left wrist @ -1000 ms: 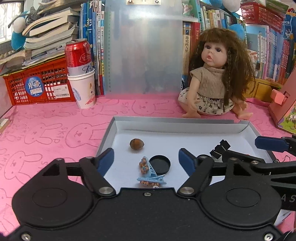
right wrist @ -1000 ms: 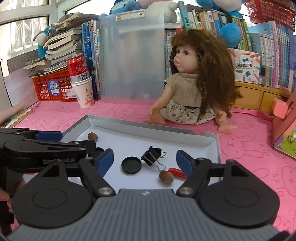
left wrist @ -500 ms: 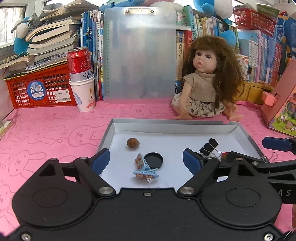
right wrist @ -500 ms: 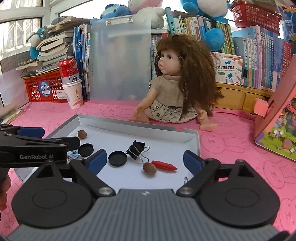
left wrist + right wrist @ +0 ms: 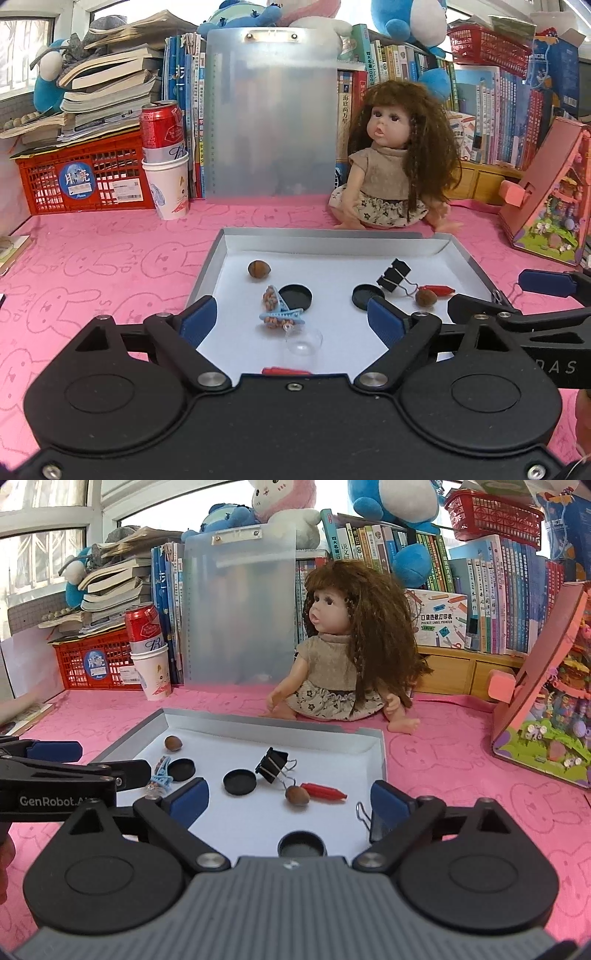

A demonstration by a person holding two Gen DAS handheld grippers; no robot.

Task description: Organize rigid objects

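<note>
Both grippers sit at the near edge of the tray [image 5: 458, 254], landmark for everything below. Left gripper [image 5: 291, 322] jaws opening, nothing gripped; a clear dome [image 5: 303, 341] and a blue clip [image 5: 282, 314] lie on the tray floor between them. Right gripper [image 5: 290, 799] jaws opening, empty; a small black cup [image 5: 301, 845] sits at the tray's near edge, a wire clip [image 5: 364, 814] by its right finger. Mid-tray: two black lids [image 5: 239, 782], a binder clip [image 5: 271, 764], a nut [image 5: 297, 795] touching a red crayon [image 5: 325, 792]. Second nut [image 5: 259, 268] near the tray's far left corner. Beyond the tray: doll [image 5: 395, 162], clipboard [image 5: 271, 118], red can [image 5: 162, 129] standing in a paper cup [image 5: 168, 190], red crate [image 5: 85, 177]. Right of the tray: pink toy house [image 5: 550, 206].
</note>
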